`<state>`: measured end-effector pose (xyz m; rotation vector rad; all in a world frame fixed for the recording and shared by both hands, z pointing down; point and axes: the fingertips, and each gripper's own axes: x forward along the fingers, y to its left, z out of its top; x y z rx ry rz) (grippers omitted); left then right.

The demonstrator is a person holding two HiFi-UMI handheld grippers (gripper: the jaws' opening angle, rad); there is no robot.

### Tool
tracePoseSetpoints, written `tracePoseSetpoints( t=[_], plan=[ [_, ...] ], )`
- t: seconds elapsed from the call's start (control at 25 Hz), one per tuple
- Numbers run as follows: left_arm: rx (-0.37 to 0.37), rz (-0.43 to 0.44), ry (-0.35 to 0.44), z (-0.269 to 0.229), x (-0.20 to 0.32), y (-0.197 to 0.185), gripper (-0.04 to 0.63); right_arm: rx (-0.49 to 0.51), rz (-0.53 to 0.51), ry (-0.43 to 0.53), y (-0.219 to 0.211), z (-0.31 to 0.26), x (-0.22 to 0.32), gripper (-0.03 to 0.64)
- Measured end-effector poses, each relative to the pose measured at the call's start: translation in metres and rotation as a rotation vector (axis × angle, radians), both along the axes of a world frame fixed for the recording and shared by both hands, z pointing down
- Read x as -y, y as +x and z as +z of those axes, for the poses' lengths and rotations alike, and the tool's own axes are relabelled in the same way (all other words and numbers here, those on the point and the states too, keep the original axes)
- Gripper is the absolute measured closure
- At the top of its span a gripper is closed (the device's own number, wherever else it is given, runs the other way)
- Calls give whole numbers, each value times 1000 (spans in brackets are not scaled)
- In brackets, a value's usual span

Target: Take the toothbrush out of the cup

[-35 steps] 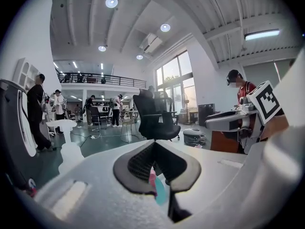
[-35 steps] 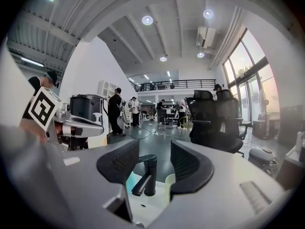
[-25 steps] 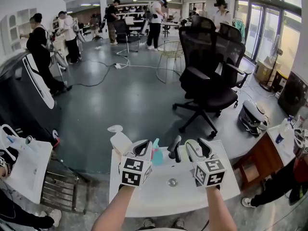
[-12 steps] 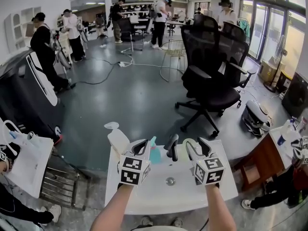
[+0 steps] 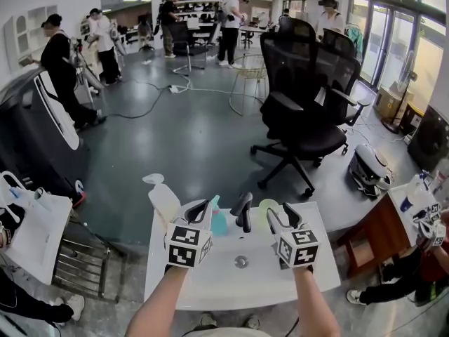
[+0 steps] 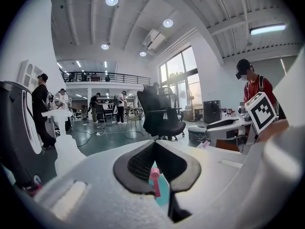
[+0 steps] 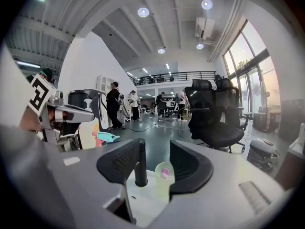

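Observation:
A teal cup (image 5: 218,223) stands at the back of the white washbasin (image 5: 210,286), just left of the black tap (image 5: 243,209). In the left gripper view a pink toothbrush (image 6: 155,182) rises in front of the teal cup (image 6: 163,194), seen through the gap under the fingers. My left gripper (image 5: 203,203) hangs right beside that cup, its tips (image 6: 152,144) meeting with nothing held. A pale green cup (image 7: 164,185) with something pink (image 7: 165,174) inside sits right of the tap. My right gripper (image 5: 279,209) is open, its jaws (image 7: 157,144) framing the tap and green cup.
A white pump bottle (image 5: 163,199) stands at the basin's back left corner. The drain (image 5: 240,261) lies mid-basin. A black office chair (image 5: 302,111) stands beyond on the grey floor. Several people work in the far room. A wooden stand (image 5: 372,237) is to the right.
Both grippers keep their places over the basin. The head view has shifted slightly, so the basin sits a little further left and higher.

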<state>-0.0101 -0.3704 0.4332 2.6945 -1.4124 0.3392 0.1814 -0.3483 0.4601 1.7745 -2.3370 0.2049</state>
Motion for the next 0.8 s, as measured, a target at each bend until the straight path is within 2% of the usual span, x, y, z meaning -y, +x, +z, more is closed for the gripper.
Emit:
tracePoseSetpoints(
  t=[0.8],
  plan=[
    [16,-32,7,-3,3,-6,597,19,44,-98,13,61,15,442]
  ],
)
